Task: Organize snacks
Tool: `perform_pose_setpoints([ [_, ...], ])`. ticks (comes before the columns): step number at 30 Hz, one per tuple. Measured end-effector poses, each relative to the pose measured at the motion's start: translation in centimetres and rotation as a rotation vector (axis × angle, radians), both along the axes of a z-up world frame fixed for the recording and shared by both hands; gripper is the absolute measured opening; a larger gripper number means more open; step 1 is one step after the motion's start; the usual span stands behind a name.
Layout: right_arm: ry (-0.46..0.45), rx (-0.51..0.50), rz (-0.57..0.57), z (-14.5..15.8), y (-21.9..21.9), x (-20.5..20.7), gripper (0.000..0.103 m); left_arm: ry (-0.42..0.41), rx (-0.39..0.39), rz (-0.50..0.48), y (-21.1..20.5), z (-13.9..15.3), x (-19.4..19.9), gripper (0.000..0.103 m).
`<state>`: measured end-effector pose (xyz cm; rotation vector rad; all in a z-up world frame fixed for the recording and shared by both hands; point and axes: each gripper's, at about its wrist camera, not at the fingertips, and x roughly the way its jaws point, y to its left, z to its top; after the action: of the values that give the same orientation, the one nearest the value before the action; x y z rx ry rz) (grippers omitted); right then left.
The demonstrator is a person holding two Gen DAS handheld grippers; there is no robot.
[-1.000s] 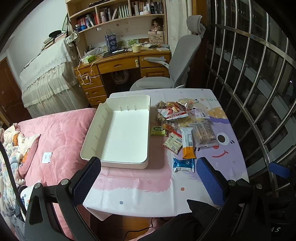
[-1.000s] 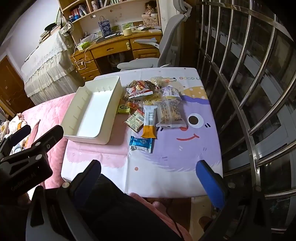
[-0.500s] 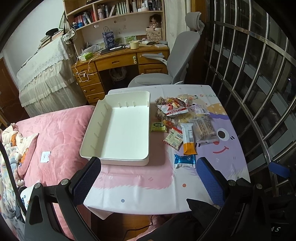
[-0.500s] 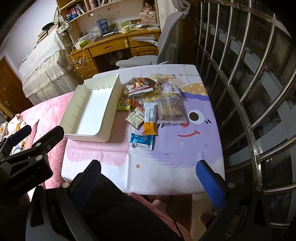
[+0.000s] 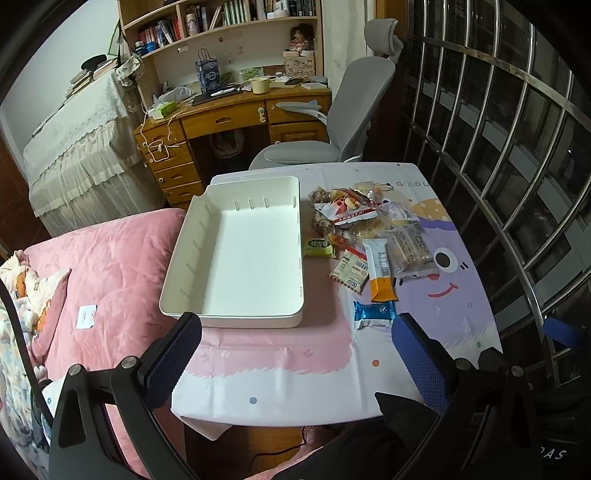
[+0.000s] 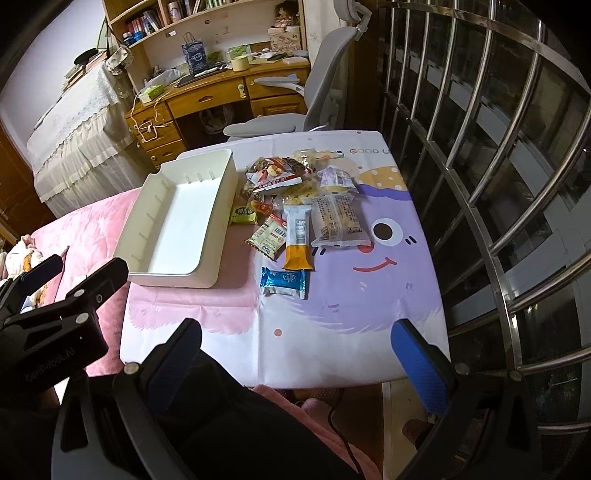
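Both grippers, left gripper (image 5: pixel 295 354) and right gripper (image 6: pixel 295 354), hold textured blue jaws spread wide, gripping nothing. Crinkly snack packets (image 5: pixel 369 236) lie frame centre, beside a smooth rectangular white plastic tray (image 5: pixel 236 254) on the desk (image 5: pixel 280 373).

- Warm indoor light falls from overhead on both my views; the table (image 5: pixel 280 373) is evenly lit and sharp at the centre.
- The white tray (image 5: pixel 236 258) is the brightest patch, close to washed out on its floor, and it throws a soft shadow along its near edge, toward 6 o'clock.
- The window bars (image 6: pixel 517 155) at 3 o'clock catch small highlights against black glass.
- Fisheye bending curves those bars and the bookshelf (image 5: pixel 221 22) at 12 o'clock; the corners go to black.
- My fingers (image 5: pixel 170 365) at 6 o'clock sit dim.
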<state>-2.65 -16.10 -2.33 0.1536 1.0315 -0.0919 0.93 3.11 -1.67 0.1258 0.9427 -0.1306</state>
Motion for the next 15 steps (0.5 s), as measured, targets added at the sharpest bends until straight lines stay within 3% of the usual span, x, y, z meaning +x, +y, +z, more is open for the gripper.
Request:
perform_pose_setpoints([
  [15,-0.061,-0.05,-0.129,1.1,1.5,-1.6,0.103,-0.012,0.002,-0.134,0.4,-0.2,0.6,0.102],
])
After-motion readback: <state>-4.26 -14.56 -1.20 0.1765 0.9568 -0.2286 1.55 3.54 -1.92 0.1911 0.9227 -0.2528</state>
